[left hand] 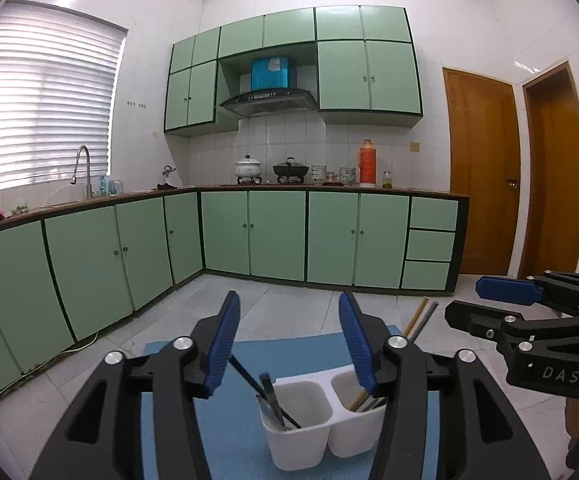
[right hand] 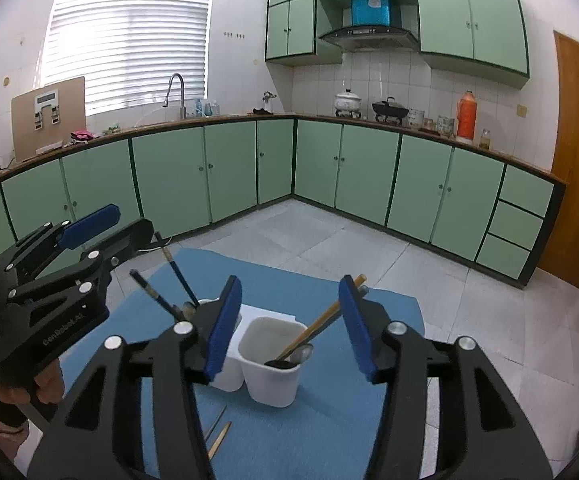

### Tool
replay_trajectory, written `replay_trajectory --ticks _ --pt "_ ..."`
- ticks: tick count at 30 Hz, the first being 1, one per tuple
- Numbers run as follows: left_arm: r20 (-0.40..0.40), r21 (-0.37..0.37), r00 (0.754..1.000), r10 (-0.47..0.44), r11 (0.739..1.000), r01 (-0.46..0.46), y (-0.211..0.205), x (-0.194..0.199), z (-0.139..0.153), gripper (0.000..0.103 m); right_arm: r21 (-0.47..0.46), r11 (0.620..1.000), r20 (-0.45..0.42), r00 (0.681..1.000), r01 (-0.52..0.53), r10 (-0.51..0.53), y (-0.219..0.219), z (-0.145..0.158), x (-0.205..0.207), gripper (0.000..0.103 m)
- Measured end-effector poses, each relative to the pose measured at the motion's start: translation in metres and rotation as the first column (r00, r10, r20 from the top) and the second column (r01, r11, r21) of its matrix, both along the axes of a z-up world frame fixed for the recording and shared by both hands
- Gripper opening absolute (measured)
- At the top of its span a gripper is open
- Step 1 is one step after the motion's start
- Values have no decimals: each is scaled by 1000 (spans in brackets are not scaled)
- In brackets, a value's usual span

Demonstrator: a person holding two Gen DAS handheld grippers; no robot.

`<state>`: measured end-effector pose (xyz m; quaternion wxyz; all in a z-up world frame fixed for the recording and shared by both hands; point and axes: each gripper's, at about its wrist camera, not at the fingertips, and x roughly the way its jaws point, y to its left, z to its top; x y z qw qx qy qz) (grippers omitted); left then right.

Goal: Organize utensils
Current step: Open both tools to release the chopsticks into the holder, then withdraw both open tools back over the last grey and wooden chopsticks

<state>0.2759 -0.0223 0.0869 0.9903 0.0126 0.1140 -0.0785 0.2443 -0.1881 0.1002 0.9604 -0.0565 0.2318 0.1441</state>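
A white two-compartment utensil holder stands on a blue mat. Its left cup holds dark-handled utensils; its right cup holds wooden chopsticks and spoons. My left gripper is open and empty, above and just behind the holder. In the right wrist view the holder sits between the fingers of my right gripper, which is open and empty. Chopsticks and spoons lean out of the right cup. Two loose chopsticks lie on the mat near the camera. The left gripper shows at the left.
The mat lies on a tiled floor. Green kitchen cabinets line the far walls, with a sink, pots and an orange thermos on the counter. Wooden doors stand at the right. The right gripper shows at the right.
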Motion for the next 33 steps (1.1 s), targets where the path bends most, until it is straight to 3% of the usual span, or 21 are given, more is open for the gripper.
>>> replay_trajectory --ticks 11,19,33 --pt "-13 -17 1000 4 1000 -4 14 -70 -27 72 7 1000 39 999 -11 11 -4 -25 -66 68" --pt "-57 -21 998 15 1000 -16 24 -117 -58 88 40 999 46 999 4 -5 -5 -58 -120 90" --pt "-155 -18 985 78 996 -82 45 -174 -120 96 58 995 -15 997 80 -79 0 -130 -182 93"
